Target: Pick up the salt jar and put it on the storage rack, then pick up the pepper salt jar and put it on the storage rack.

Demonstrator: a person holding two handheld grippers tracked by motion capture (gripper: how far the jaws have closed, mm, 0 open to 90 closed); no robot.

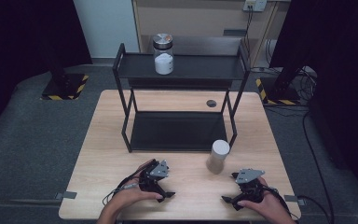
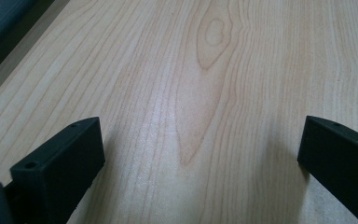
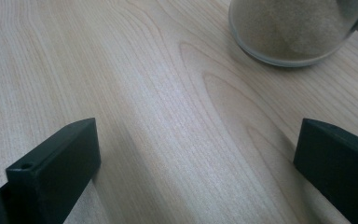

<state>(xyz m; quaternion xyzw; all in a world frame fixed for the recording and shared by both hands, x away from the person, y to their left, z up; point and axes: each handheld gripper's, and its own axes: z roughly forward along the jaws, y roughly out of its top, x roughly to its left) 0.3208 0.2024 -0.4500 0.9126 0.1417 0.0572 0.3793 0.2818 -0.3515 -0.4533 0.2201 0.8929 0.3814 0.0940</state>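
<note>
My left gripper [image 1: 156,176] rests low over the wooden table [image 1: 102,154] near its front edge, held in a hand. Its jaws stand wide open [image 2: 200,154] with bare wood between them. My right gripper [image 1: 246,185] sits at the front right, also open [image 3: 198,158], nothing between its jaws. A jar with a pale lid and tan grains [image 1: 217,156] stands just ahead and left of the right gripper; its glass base [image 3: 289,32] appears at the top of the right gripper view. A second jar with a metal lid and white powder [image 1: 163,53] stands on the rack's top shelf.
A black two-tier metal rack [image 1: 182,70] occupies the table's middle and back, its lower shelf [image 1: 175,130] bare. A dark round grommet [image 1: 211,103] sits behind it. Grey floor surrounds the table, with cables at the right.
</note>
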